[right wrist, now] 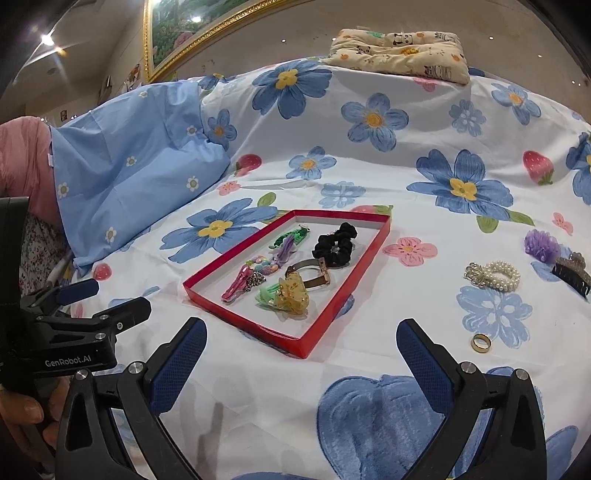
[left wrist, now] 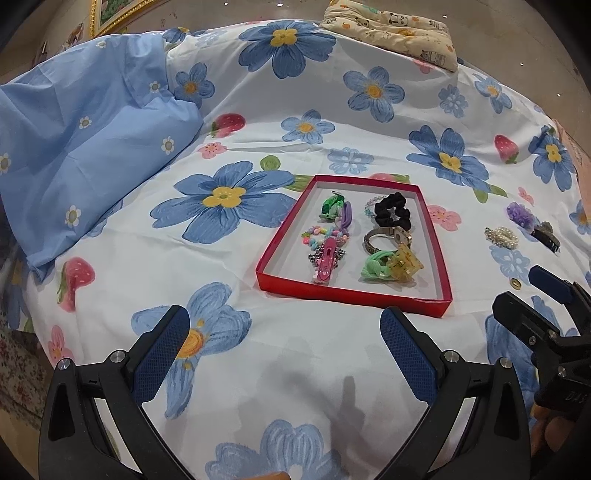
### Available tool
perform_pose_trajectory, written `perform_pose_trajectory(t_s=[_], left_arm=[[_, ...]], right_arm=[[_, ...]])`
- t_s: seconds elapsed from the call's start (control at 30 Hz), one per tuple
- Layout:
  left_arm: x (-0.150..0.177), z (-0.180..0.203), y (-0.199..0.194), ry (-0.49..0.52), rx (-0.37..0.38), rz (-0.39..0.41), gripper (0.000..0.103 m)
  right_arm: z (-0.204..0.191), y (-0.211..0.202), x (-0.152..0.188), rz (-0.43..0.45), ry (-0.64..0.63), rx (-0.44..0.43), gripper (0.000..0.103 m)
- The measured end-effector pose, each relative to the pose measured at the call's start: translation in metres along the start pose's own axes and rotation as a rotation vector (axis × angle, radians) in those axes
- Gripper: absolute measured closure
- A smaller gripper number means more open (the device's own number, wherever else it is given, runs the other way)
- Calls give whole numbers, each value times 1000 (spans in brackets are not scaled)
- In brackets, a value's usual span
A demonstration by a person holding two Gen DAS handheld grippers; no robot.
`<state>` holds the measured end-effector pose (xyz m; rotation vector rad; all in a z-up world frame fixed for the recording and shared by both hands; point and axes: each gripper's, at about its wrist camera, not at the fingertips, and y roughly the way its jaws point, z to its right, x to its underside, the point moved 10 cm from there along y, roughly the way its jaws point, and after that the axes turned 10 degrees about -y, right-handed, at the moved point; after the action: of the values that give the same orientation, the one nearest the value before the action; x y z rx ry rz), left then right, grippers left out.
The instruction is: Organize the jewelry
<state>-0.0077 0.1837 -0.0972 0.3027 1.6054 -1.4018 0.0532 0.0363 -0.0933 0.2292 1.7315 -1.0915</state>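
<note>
A shallow red tray (left wrist: 275, 240) (right wrist: 354, 291) lies on the flowered bedspread and holds several hair pieces: a black scrunchie (left wrist: 393, 210) (right wrist: 338, 240), a yellow claw clip (left wrist: 404, 266) (right wrist: 293, 299), a pink clip (left wrist: 327, 264) (right wrist: 236, 284) and a metal bracelet (left wrist: 384, 238) (right wrist: 312, 275). To the tray's right on the bedspread lie a pearl bracelet (left wrist: 502, 237) (right wrist: 493, 276), a gold ring (left wrist: 516, 284) (right wrist: 481, 342), a purple flower piece (left wrist: 520, 214) (right wrist: 543, 245) and a dark claw clip (left wrist: 546, 236) (right wrist: 572, 273). My left gripper (left wrist: 284, 332) (right wrist: 110, 295) is open and empty in front of the tray. My right gripper (right wrist: 301, 347) (left wrist: 524, 291) is open and empty, the ring just beyond its right finger.
A folded light blue quilt (left wrist: 92, 147) (right wrist: 136, 166) lies at the left. A small panda-print pillow (left wrist: 395, 31) (right wrist: 402, 51) sits at the far edge of the bed. A gold-framed picture (right wrist: 177, 40) hangs behind.
</note>
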Motion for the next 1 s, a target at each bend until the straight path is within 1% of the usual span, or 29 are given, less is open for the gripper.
perform_pose_trajectory(t_s=[0.33,1.0], left_arm=[[-2,4,-10,18,3,23,0],[-1,6,-10,21,3,16,0]], right_arm=[[2,-4,-5,7,11,2,0],[-1,0,-3,-14,12,-10,0]])
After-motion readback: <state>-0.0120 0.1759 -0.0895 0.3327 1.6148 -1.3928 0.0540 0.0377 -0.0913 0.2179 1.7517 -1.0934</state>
